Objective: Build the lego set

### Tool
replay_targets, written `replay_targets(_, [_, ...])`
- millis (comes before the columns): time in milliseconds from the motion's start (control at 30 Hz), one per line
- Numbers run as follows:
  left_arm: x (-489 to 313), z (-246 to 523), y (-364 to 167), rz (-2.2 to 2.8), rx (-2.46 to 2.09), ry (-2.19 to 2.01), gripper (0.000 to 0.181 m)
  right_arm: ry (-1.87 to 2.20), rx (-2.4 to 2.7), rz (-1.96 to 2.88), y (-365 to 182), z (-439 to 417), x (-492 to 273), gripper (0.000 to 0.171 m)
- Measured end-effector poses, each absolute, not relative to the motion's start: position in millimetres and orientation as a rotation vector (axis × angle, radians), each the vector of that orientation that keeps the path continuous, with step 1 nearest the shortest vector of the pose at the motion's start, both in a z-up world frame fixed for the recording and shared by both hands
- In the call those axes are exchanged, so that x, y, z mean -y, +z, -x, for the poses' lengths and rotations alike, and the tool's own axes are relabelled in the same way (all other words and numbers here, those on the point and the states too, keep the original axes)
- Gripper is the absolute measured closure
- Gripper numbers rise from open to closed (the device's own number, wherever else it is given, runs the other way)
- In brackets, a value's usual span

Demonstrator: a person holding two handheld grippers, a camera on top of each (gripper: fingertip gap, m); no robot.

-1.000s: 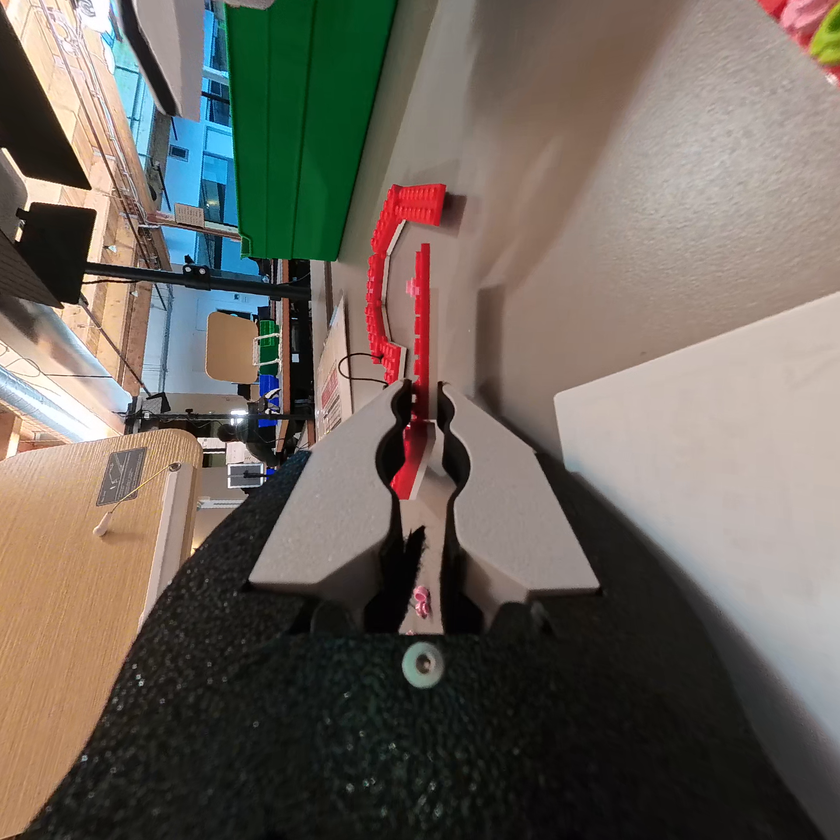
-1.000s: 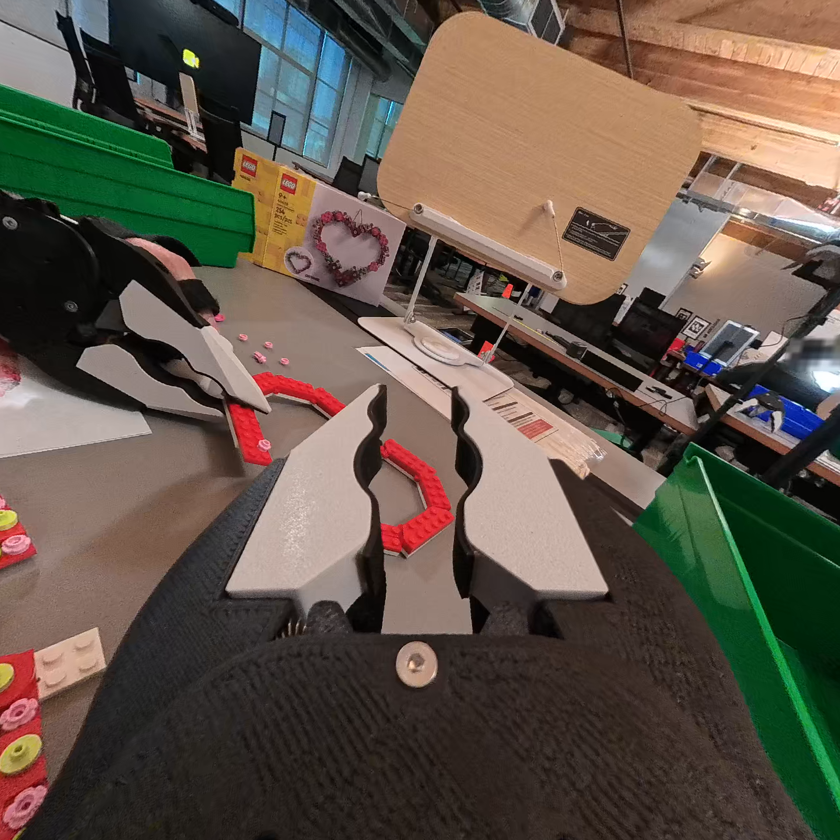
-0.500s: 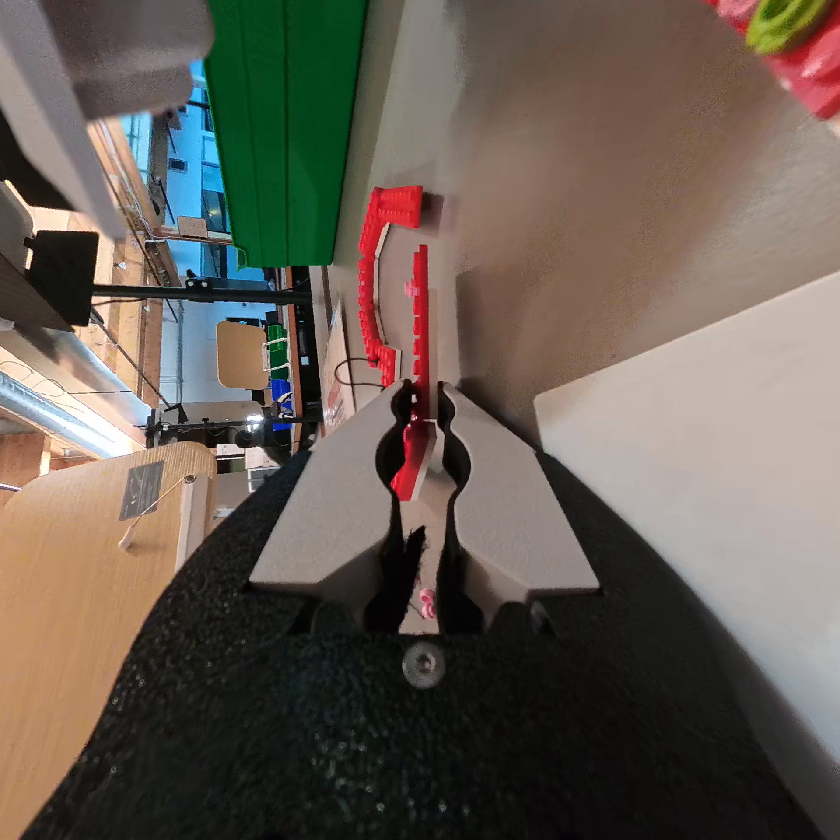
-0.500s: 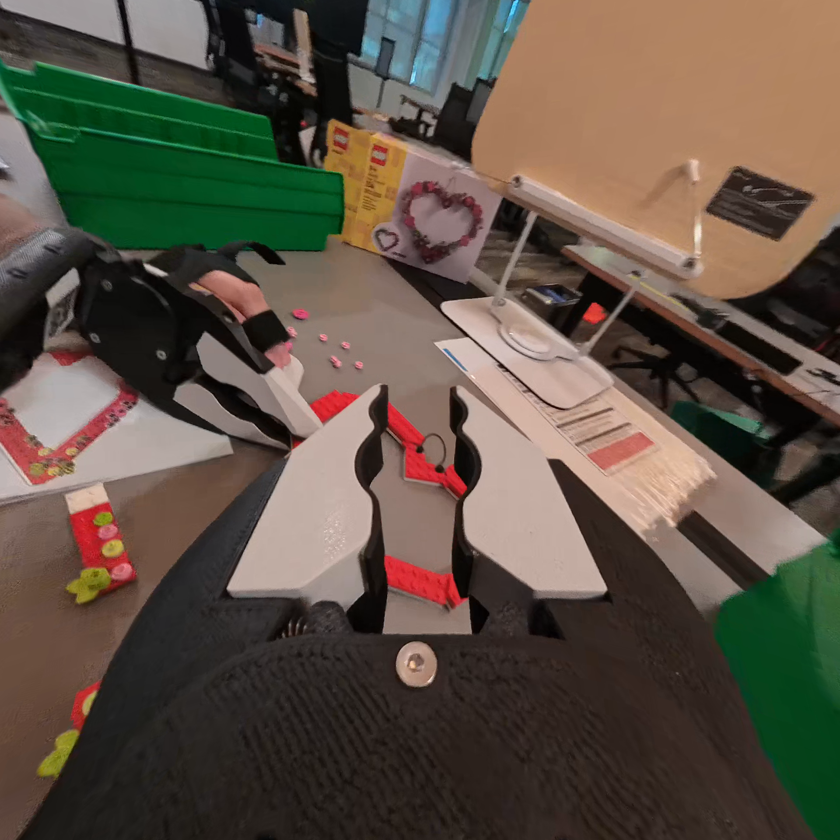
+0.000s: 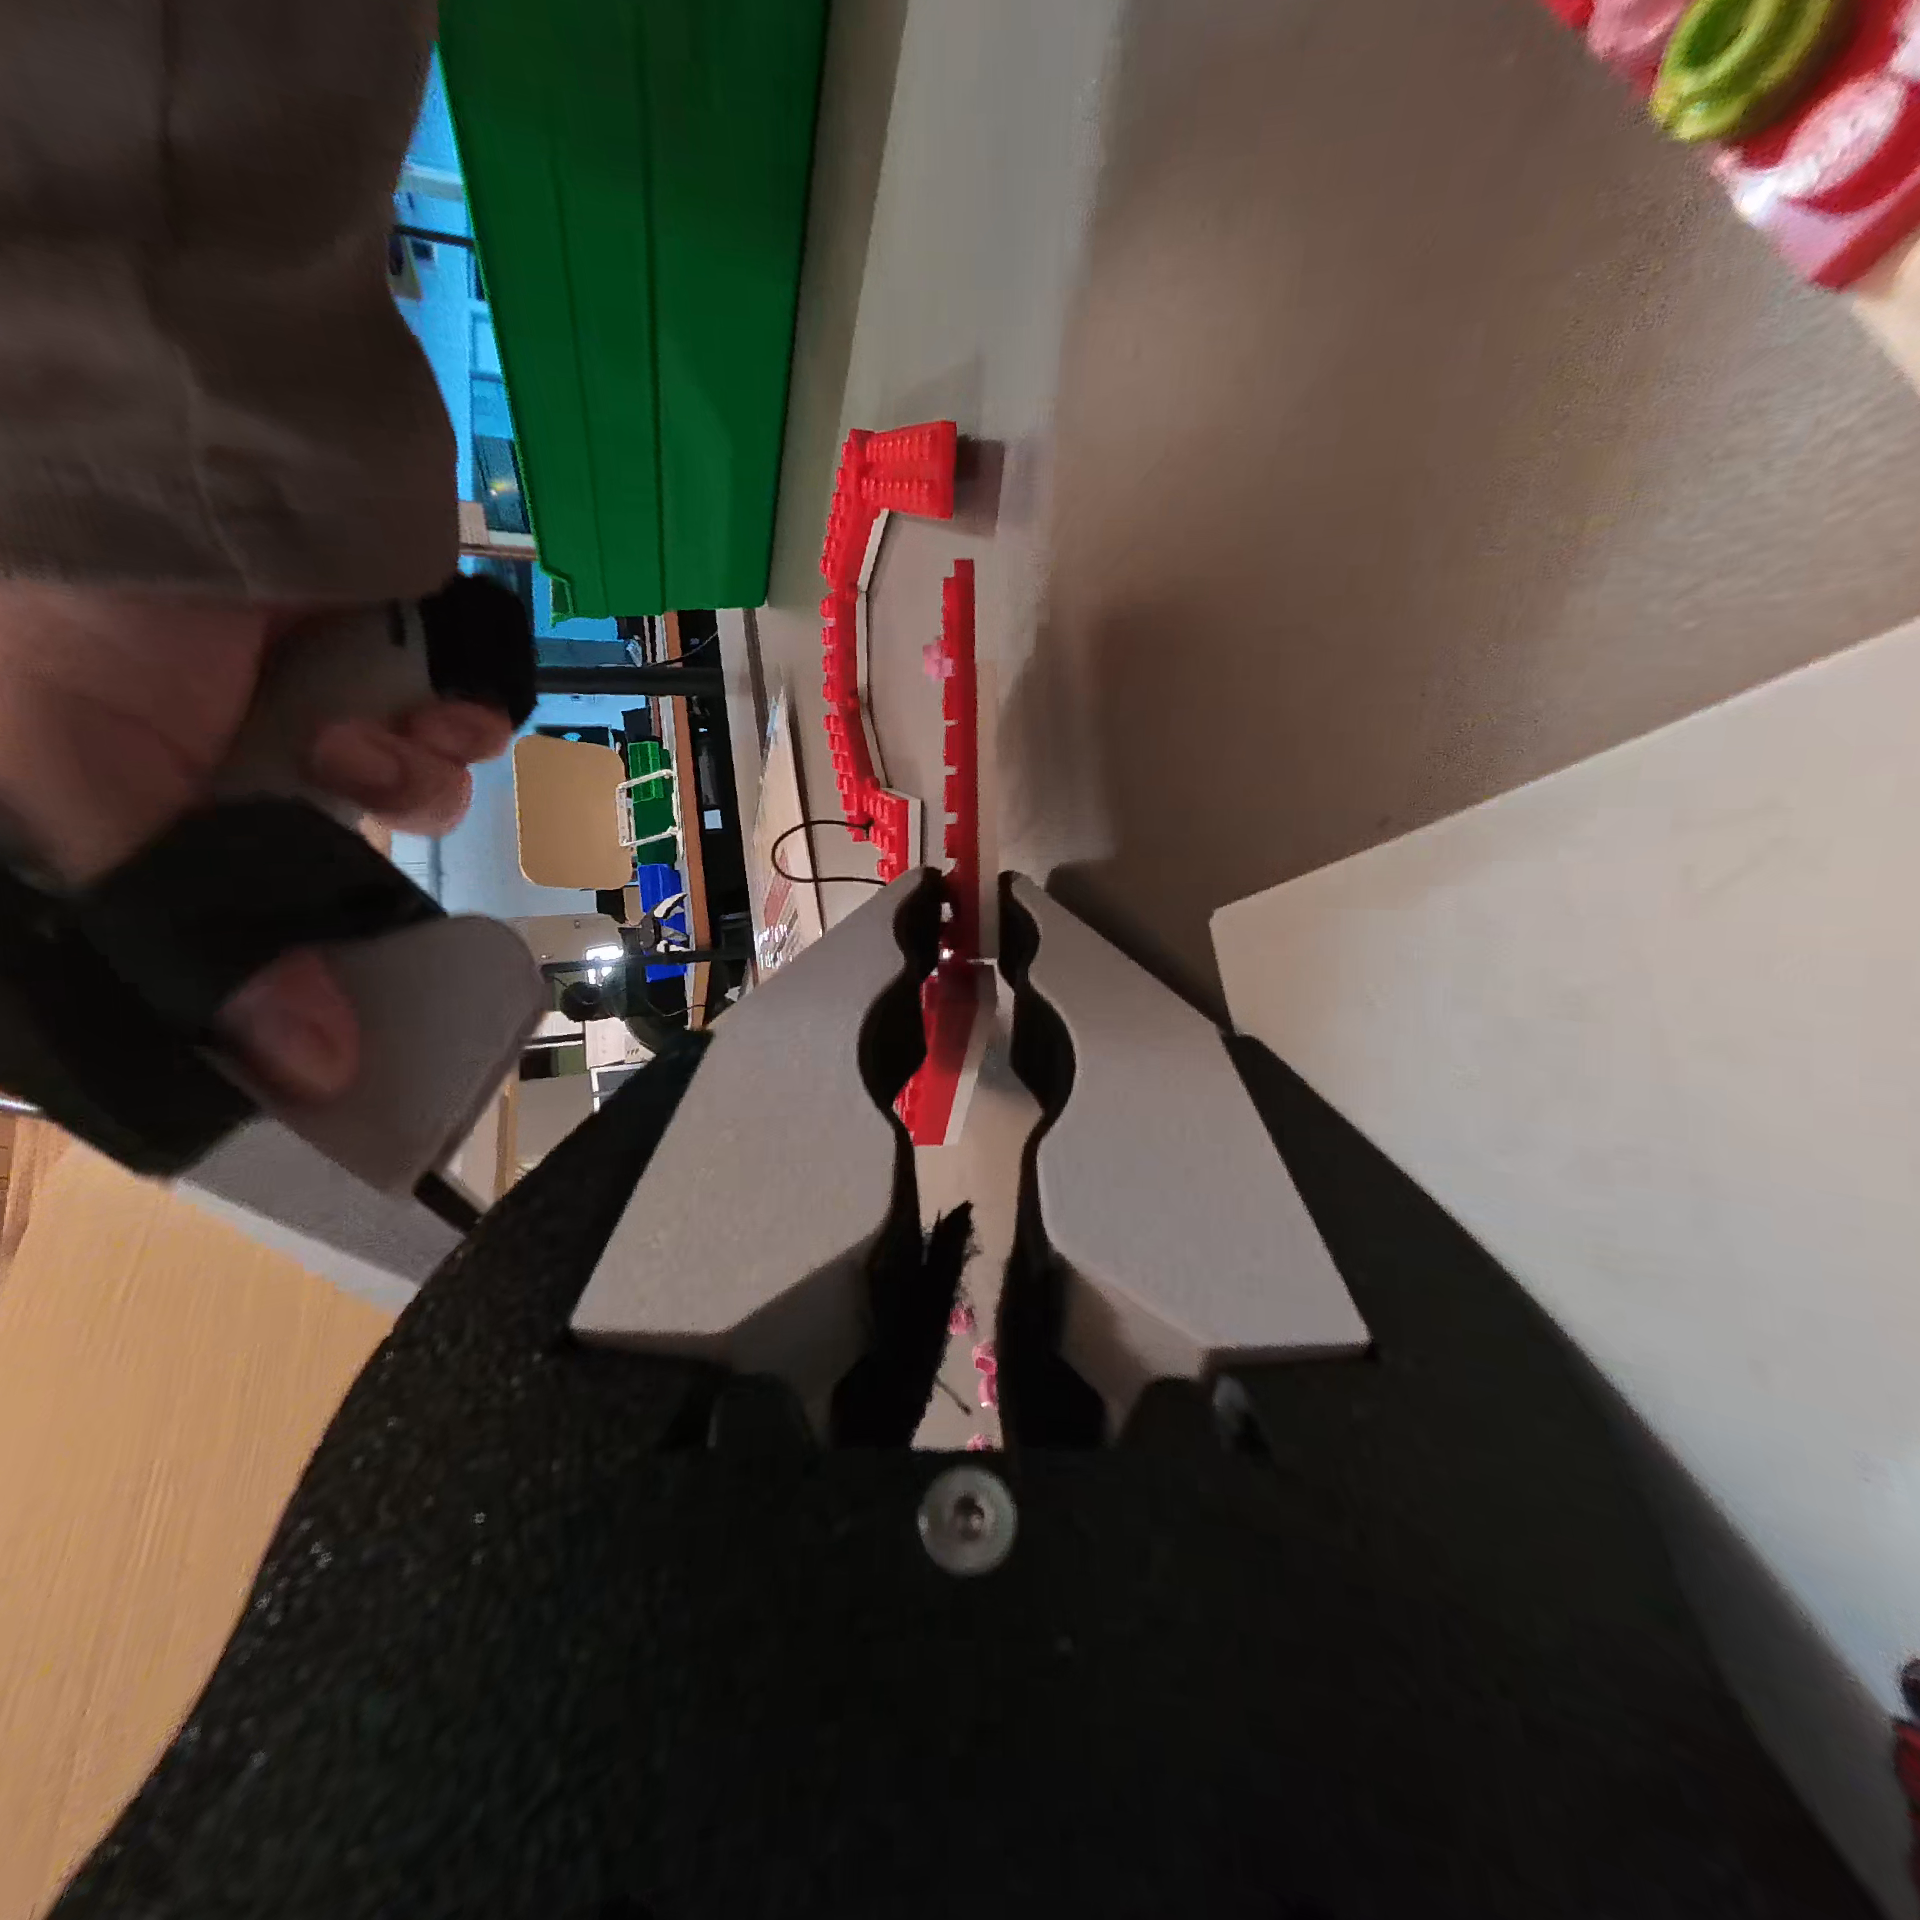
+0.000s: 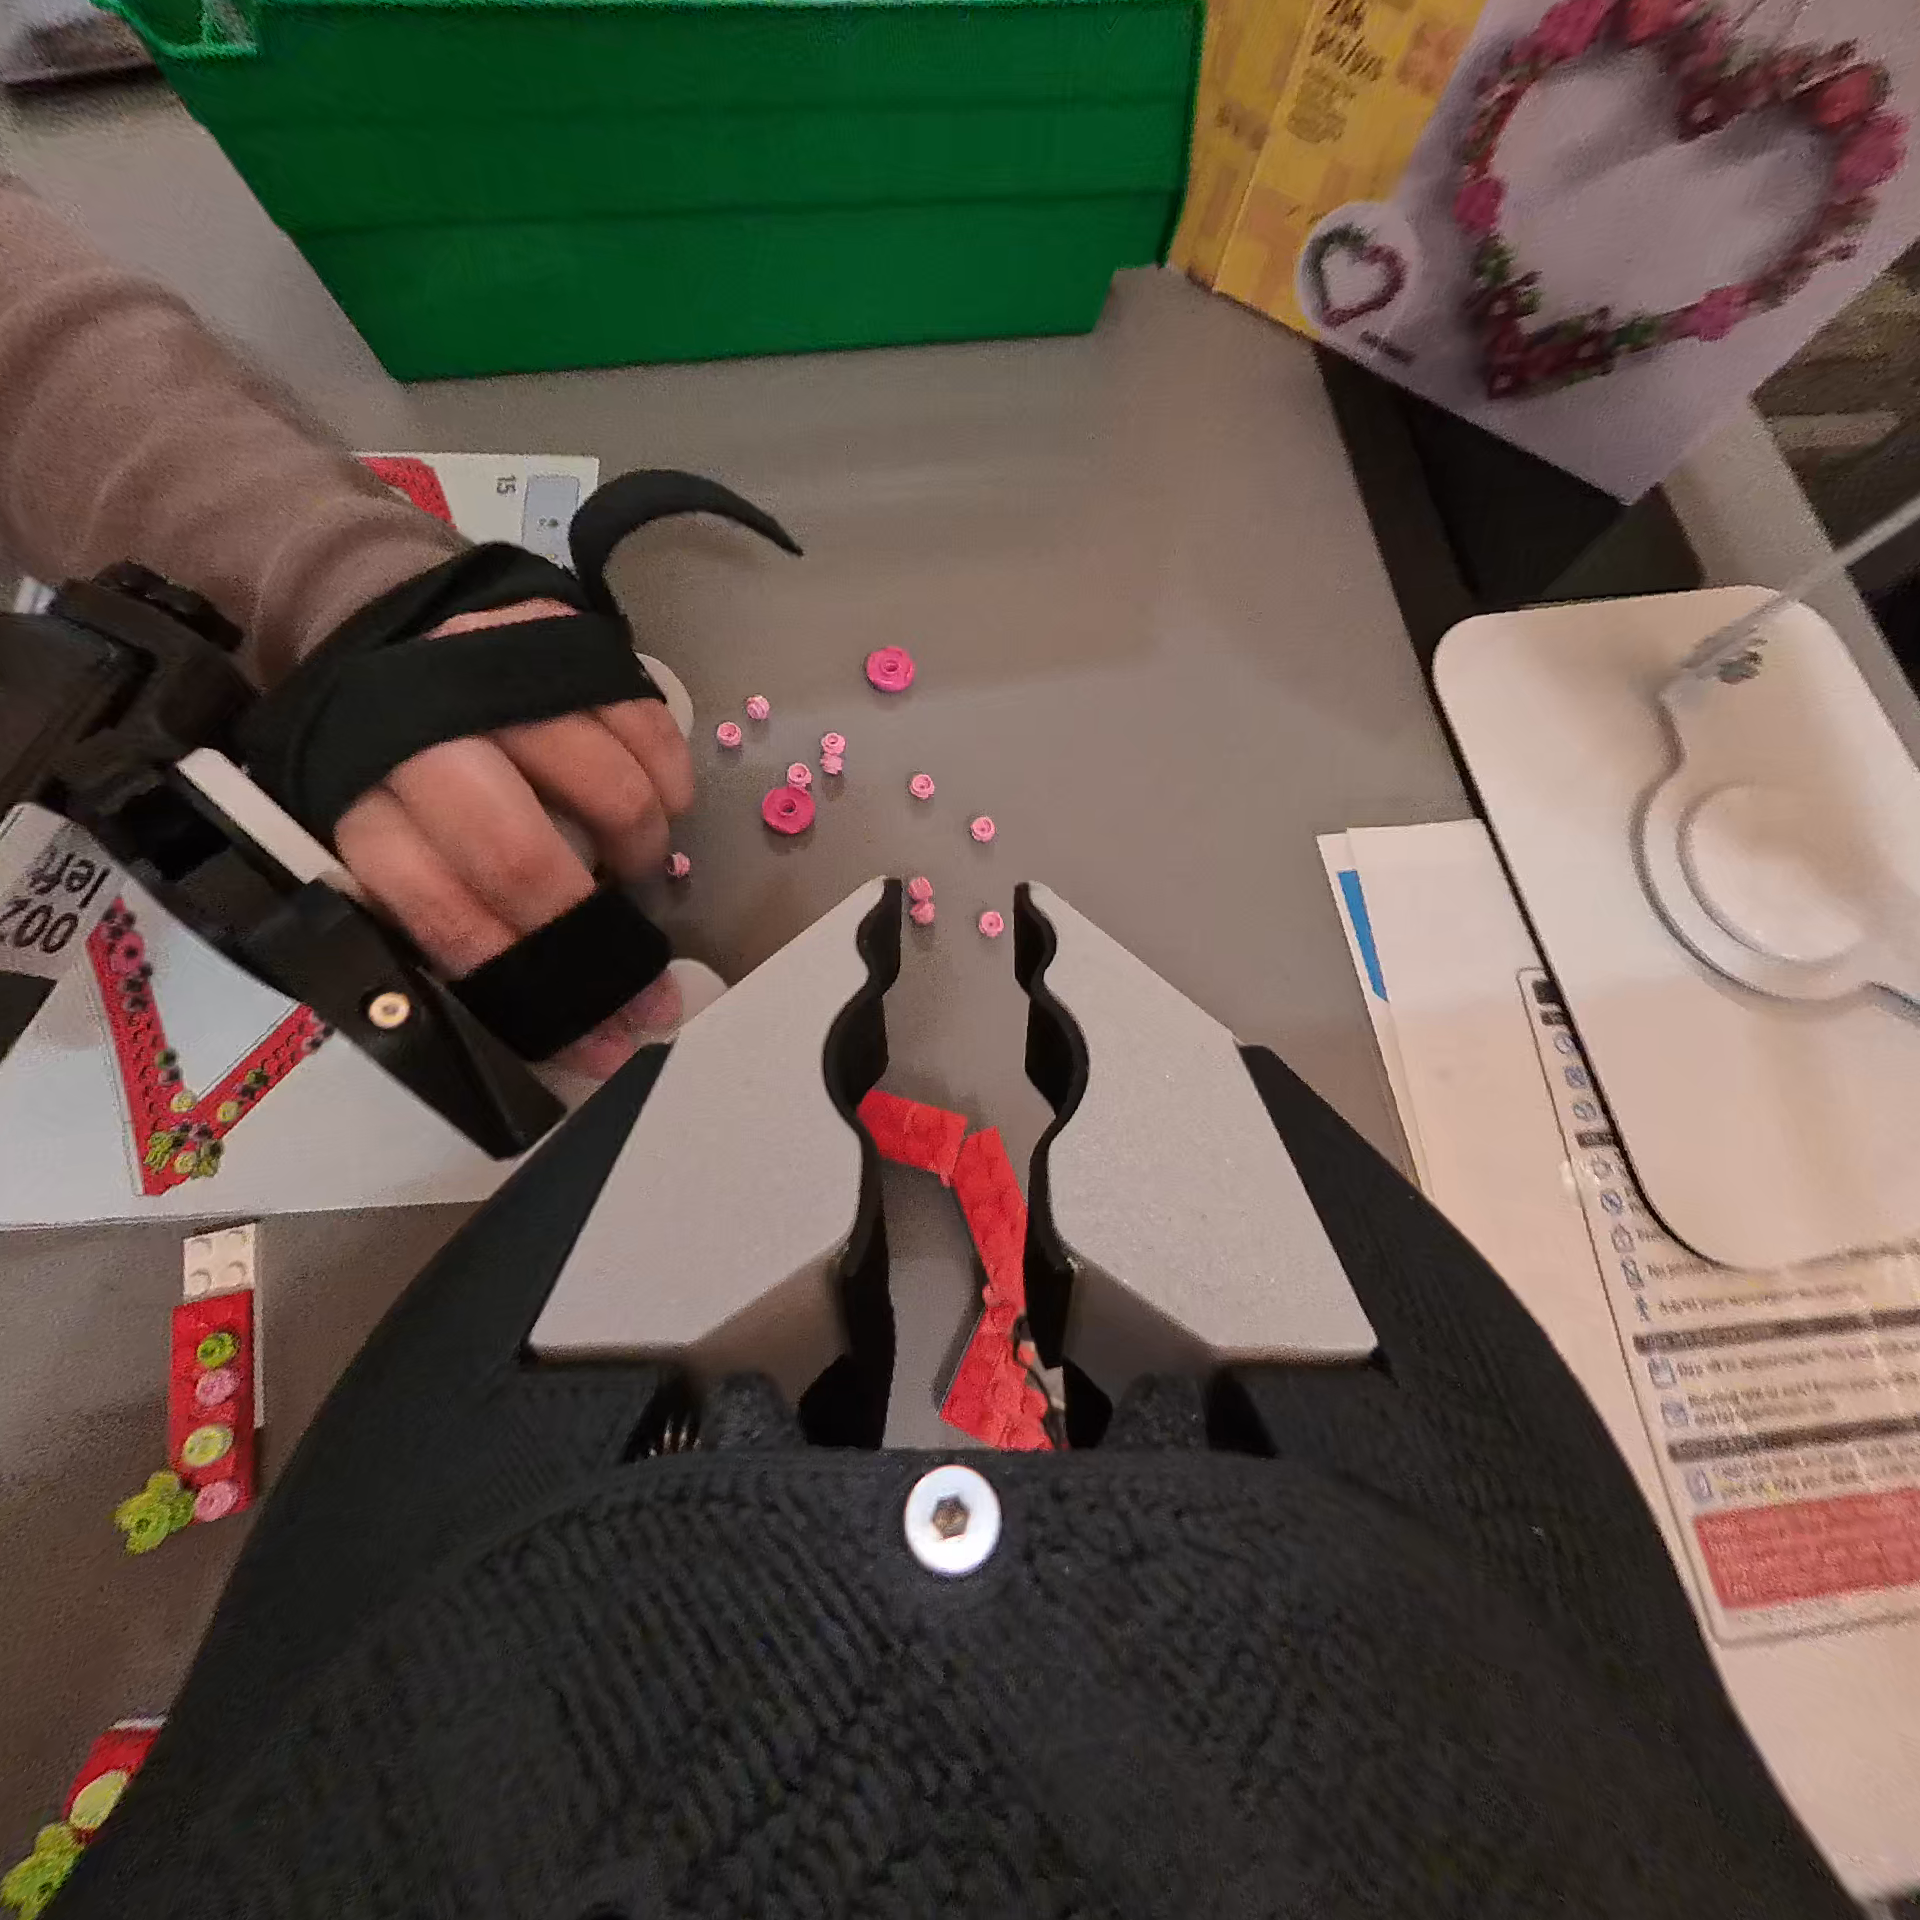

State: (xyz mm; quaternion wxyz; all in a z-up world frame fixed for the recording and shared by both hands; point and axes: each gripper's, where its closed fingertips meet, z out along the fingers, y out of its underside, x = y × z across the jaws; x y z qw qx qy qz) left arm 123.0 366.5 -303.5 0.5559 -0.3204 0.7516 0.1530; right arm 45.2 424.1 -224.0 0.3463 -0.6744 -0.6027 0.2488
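My left gripper (image 5: 966, 896) is shut on one end of the red lego frame (image 5: 964, 748), a thin outline of red plates lying on the grey table. A small pink stud (image 5: 935, 657) sits on the frame. In the right wrist view, my right gripper (image 6: 956, 894) is open and empty. It looks down on a bent stretch of the frame (image 6: 951, 1148), which shows between its fingers. Several loose pink studs (image 6: 788, 810) lie just beyond its tips. The left gripper's black body (image 6: 343, 966) and the hand holding it are at the left.
A green bin (image 6: 727, 187) stands at the back, with the lego box (image 6: 1558, 208) to its right. An instruction sheet (image 6: 312, 1164) lies left, with a red strip bearing green and pink flowers (image 6: 213, 1403) below it. A white stand base (image 6: 1714, 935) and a leaflet (image 6: 1507, 1299) lie right. About 12 cm separates my left fingertips from my right.
My right gripper has swung from a level look across the table to a downward look over the frame and pink studs, still open. My left gripper stays shut on the frame.
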Motion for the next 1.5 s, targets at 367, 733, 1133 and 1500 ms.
replay_targets(367, [-366.5, -123.1, -303.7, 0.758, -1.778, 0.358, 0.174, 0.635, 1.677, 1.775, -241.0, -16.1, -425.2, 0.151])
replay_targets(733, [-366.1, -123.2, -302.5, 0.734, -1.779, 0.391, 0.174, 0.481, 1.849, 1.857, -271.1, -23.0, -428.6, 0.155])
replay_targets(1133, [-366.0, -123.4, -302.6, 0.732, -1.781, 0.389, 0.174, 0.585, 1.993, 1.928, -300.5, -21.7, -427.1, 0.157])
replay_targets(1500, [-365.8, -123.5, -302.8, 0.73, -1.782, 0.391, 0.174, 0.485, 2.133, 1.814, -311.5, -19.4, -422.5, 0.159])
